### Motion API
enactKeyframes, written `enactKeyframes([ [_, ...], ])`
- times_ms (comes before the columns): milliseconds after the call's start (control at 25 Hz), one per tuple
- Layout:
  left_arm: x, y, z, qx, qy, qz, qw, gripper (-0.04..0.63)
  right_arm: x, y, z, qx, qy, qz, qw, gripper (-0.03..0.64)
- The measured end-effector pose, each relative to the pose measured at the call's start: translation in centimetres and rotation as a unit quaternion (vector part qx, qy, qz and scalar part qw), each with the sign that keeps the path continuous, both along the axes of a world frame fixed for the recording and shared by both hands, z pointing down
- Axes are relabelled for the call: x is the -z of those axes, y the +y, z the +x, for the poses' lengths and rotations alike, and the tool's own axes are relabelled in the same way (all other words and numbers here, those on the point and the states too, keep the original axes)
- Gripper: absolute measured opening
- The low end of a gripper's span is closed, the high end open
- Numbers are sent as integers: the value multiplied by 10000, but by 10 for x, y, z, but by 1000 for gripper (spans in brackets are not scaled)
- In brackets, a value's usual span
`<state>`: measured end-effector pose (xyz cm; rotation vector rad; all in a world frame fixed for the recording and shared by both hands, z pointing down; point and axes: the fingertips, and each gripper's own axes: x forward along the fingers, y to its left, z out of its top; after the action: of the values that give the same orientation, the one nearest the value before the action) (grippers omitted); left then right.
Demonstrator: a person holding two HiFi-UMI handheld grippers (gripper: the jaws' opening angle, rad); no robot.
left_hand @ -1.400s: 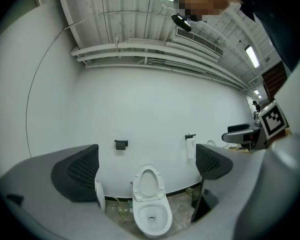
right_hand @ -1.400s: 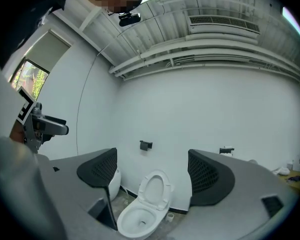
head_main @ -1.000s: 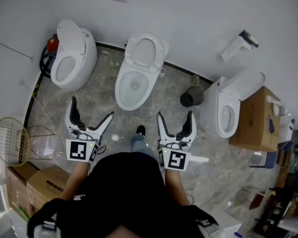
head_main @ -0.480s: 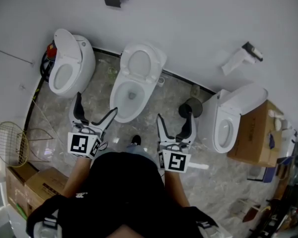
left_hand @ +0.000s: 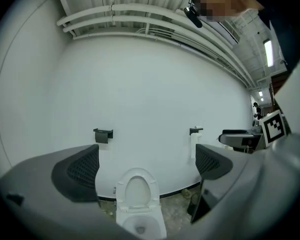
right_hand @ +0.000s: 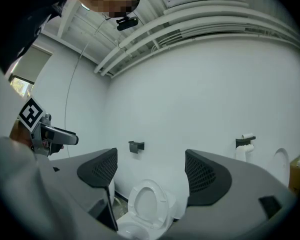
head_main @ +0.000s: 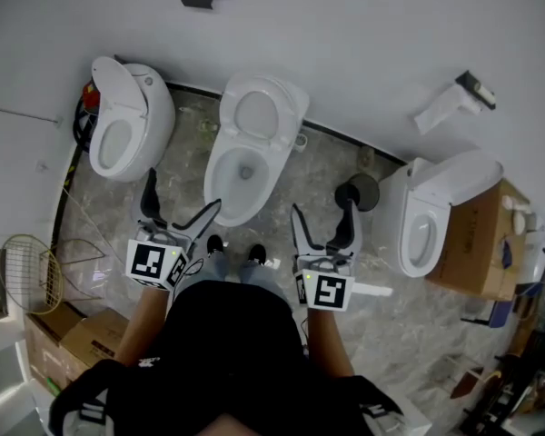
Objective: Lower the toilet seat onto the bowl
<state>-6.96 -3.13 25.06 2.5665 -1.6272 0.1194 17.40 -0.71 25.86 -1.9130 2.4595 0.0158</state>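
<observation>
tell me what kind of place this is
Likely a test or storage space, not a working bathroom: left toilet, middle toilet and right toilet stand unpartitioned along one white wall, cardboard boxes nearby.

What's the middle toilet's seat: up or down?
Up. The seat stands raised against the wall behind the open bowl in all views.

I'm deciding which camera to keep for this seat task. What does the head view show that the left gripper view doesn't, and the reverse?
Only the head view shows the left toilet, the right toilet, the cardboard box and the wire basket.

Only the left gripper view shows the ceiling pipes and the inside of the left claw, which is open with nothing between its jaws.

Both show the middle toilet with its seat raised, the black wall holder and the paper roll holder.
</observation>
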Motion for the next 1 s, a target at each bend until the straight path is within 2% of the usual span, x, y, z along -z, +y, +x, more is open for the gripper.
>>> enactKeyframes([
  [160, -12, -21, -9, -202, -1, -41, 9998, 581, -11, -13, -14, -93, 48, -84, 9999, 430],
  [320, -33, -48, -18, -509, -209, -130, 9984, 580, -26, -31, -30, -101, 324, -89, 9994, 428],
  [560, -74, -94, -14, -1022, -391, -317, 9935, 580, -76, -80, -31, -87, 673, -505, 9964, 428],
  [720, -96, -126, -11, -1234, -197, -543, 9907, 580, -103, -115, -27, -88, 815, -766, 9937, 428],
  [800, -108, -144, -8, -1312, -312, -557, 9893, 580, -118, -132, -27, -90, 928, -947, 9911, 428],
  [880, -120, -161, -6, -1401, -408, -581, 9876, 580, -128, -151, -28, -56, 998, -899, 9909, 428],
  [1000, -137, -185, -1, -1490, -355, -708, 9857, 578, -141, -179, -30, -56, 1035, -897, 9906, 428],
])
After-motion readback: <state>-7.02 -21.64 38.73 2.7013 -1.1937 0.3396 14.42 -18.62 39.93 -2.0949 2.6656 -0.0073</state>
